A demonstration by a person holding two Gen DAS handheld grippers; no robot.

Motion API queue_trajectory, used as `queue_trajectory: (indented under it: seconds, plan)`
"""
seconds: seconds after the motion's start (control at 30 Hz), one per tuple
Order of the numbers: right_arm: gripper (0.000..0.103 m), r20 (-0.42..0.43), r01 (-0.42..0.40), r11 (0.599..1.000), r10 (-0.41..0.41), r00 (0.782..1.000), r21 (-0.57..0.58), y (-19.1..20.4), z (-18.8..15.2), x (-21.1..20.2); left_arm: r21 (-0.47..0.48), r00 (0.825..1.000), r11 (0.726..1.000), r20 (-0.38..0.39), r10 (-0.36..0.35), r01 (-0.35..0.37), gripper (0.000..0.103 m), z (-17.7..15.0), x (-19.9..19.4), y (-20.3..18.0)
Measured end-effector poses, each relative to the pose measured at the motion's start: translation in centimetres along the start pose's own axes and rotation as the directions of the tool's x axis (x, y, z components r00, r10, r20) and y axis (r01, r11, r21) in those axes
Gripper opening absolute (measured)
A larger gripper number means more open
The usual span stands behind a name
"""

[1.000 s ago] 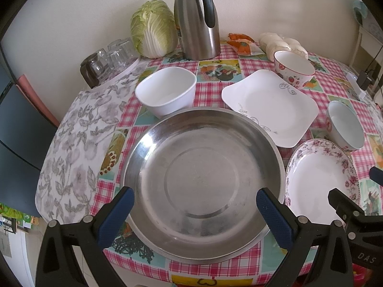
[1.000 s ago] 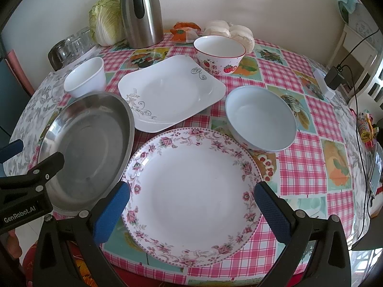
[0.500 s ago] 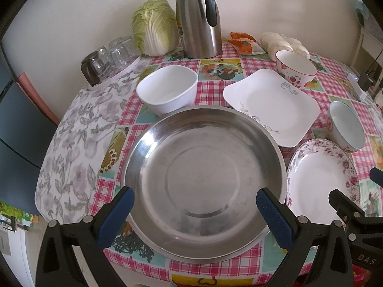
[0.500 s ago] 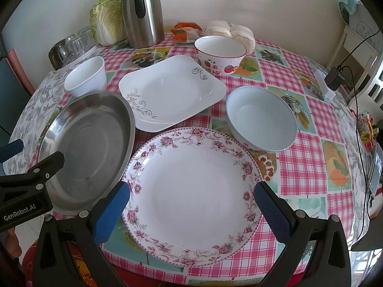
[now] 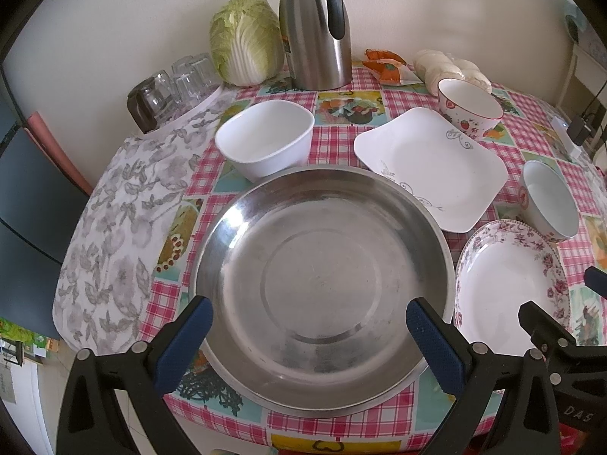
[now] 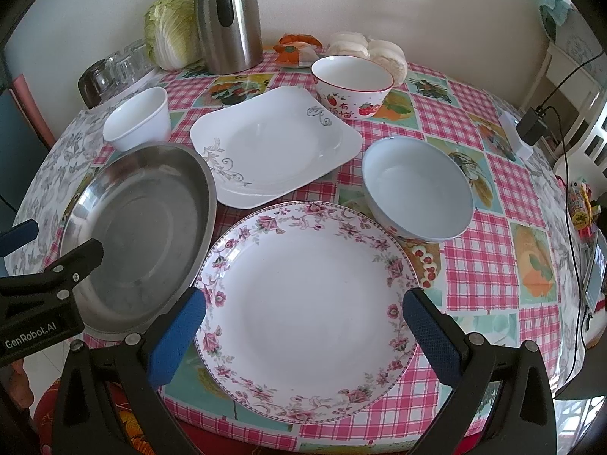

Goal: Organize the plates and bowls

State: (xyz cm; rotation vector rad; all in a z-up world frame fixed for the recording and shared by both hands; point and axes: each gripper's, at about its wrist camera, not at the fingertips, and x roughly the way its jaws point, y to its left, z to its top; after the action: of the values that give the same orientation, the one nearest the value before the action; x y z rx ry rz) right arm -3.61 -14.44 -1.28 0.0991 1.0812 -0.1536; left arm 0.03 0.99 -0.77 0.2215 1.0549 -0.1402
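A large steel plate [image 5: 322, 284] lies at the table's near left edge; my left gripper [image 5: 309, 341] hovers open over its near rim, empty. A round floral plate [image 6: 307, 303] lies to its right; my right gripper [image 6: 303, 333] is open over its near part, empty. Behind them sit a square white plate [image 6: 275, 148], a plain white bowl [image 5: 265, 138], a pale blue bowl [image 6: 417, 185] and a strawberry-print bowl [image 6: 353, 87]. The floral plate also shows in the left wrist view [image 5: 510, 284].
A steel thermos jug [image 5: 316, 26], a cabbage [image 5: 246, 38], glasses [image 5: 170, 83], a snack packet [image 5: 387, 66] and white buns [image 5: 447, 68] line the back by the wall. A charger and cable [image 6: 531, 125] lie at the right edge. The checked tablecloth [image 6: 485, 235] covers the table.
Both grippers have drifted very slightly; the dishes have not moved and nothing was grasped.
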Motion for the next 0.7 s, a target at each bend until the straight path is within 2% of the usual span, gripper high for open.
queue_trajectory:
  seconds: [0.33,0.7]
  plan:
    - [0.103,0.004,-0.010,1.000,0.010,1.000,-0.023,0.9,0.7,0.4,-0.084,0.998,0.996,-0.040,-0.041,0.037,0.103,0.1,0.8,1.7]
    - [0.103,0.009,-0.006,0.999,0.006,1.000,-0.046,2.2,1.1,0.7,-0.158,0.998,0.987,-0.066,-0.001,-0.009,0.103,0.6,1.4,3.5]
